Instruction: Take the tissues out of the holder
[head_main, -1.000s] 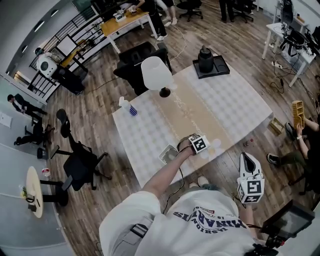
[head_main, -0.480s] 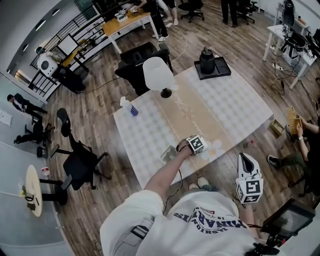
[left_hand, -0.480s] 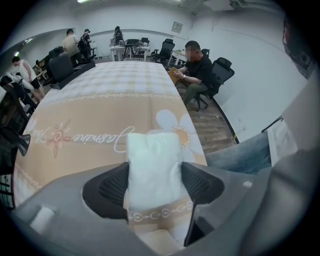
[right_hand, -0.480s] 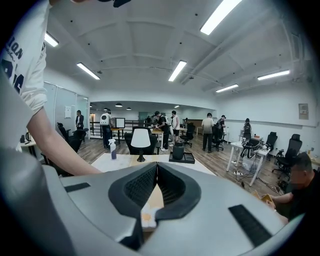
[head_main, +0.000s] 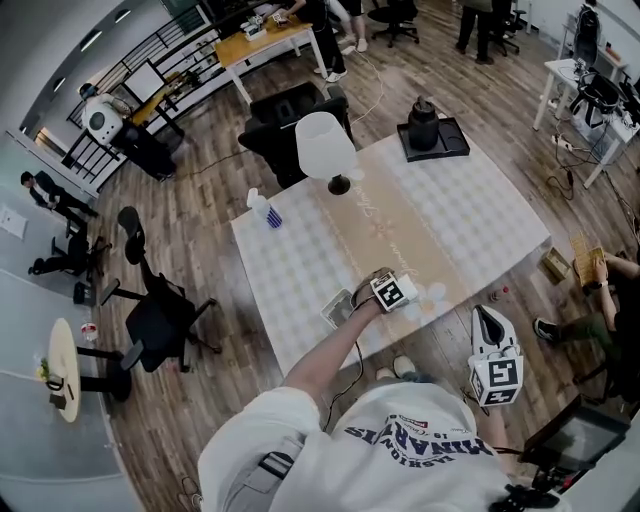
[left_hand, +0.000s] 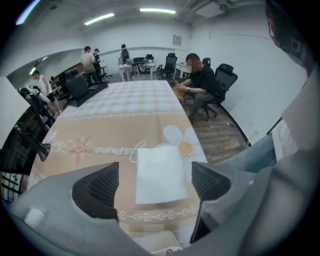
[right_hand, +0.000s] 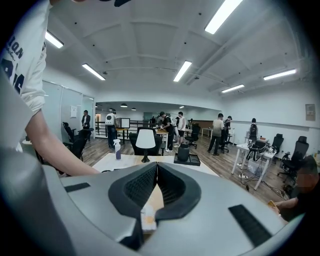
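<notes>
The holder (head_main: 338, 308) sits near the table's (head_main: 300, 265) front edge. Just right of the holder, the left gripper (left_hand: 152, 186) has just been opening its jaws, now wide around a tissue (left_hand: 159, 172) that lies flat and untouched. A straight lift should avoid dragging it. Farther right, past the edge, the right gripper (right_hand: 154, 186) hangs pinched shut. Bare tabletop lies beyond the holder.

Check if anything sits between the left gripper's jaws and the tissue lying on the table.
Nothing visible does. The left gripper has just been opening its jaws. They stand wide, and the tissue lies flat on the table in the gap between them, touching neither pad.
</notes>
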